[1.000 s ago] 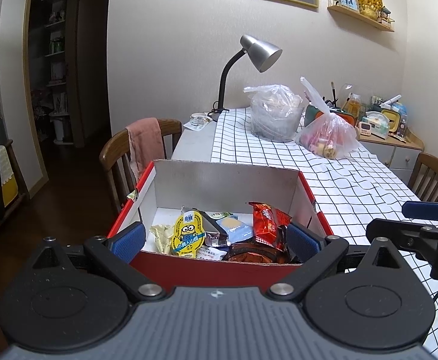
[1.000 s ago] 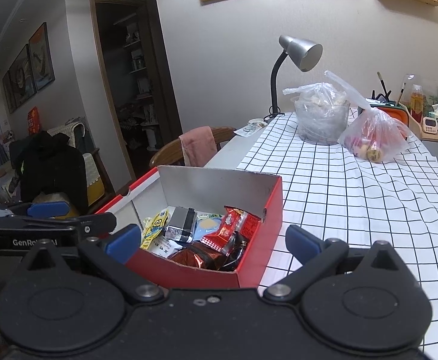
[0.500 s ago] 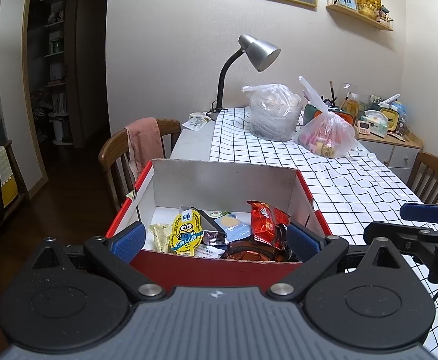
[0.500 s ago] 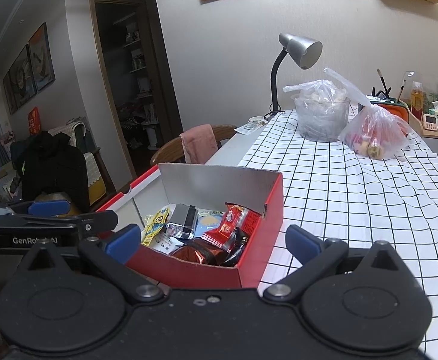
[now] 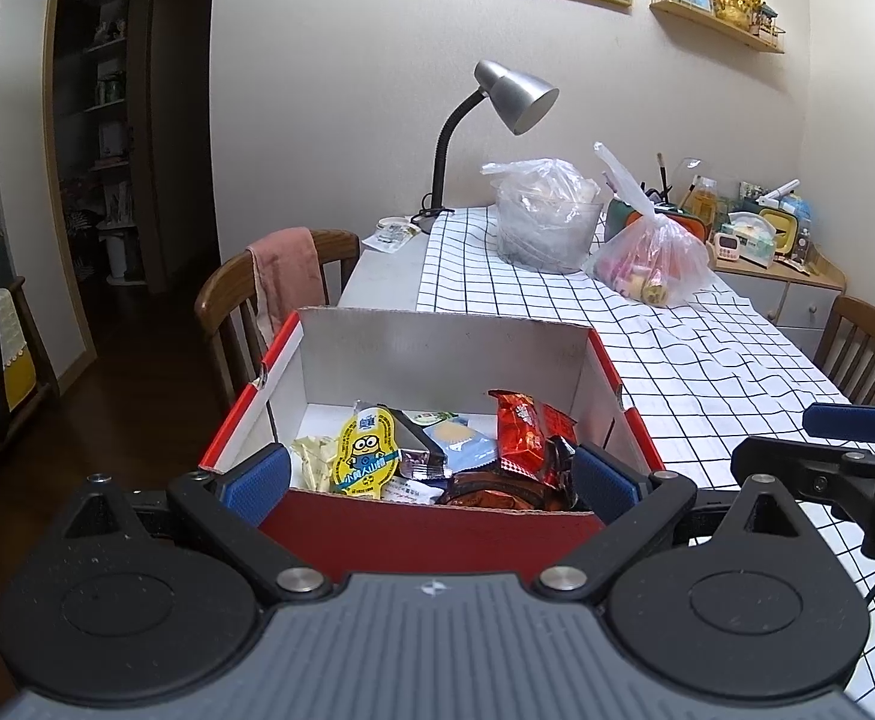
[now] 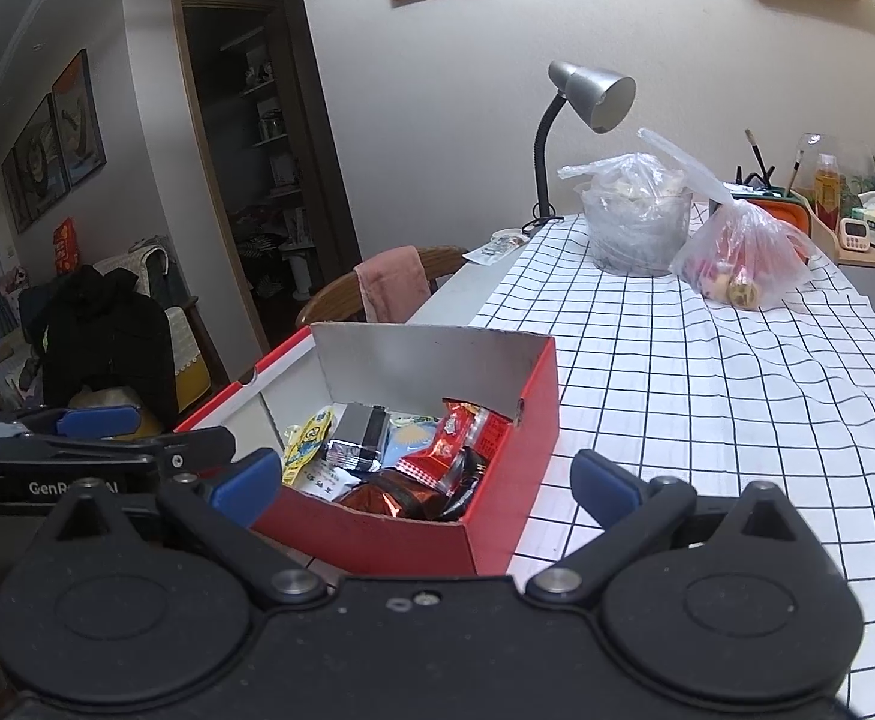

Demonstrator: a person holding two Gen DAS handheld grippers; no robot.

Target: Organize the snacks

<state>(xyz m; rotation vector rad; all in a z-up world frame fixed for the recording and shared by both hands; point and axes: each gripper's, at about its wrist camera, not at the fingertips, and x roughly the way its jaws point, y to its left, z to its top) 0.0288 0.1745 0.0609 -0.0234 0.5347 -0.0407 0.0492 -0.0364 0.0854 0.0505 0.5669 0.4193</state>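
The red box (image 5: 425, 531) sits at lower centre of the left wrist view, at the near corner of the checked tablecloth (image 5: 707, 360). It already holds the snacks: a yellow cartoon packet (image 5: 367, 459), a silver-and-black bar (image 6: 358, 443), a pale blue wafer pack (image 5: 458, 443) and a red wrapper (image 5: 530, 432), lying loosely overlapped. No loose snack shows on the cloth beside it, so gathering looks largely done; tidying inside the box may remain. Your left gripper (image 5: 431, 483) is spread wide and empty, its pads flanking the near wall. Your right gripper (image 6: 425, 489) is likewise spread and empty. At upper right stand two plastic bags (image 5: 647, 252), contents unclear.
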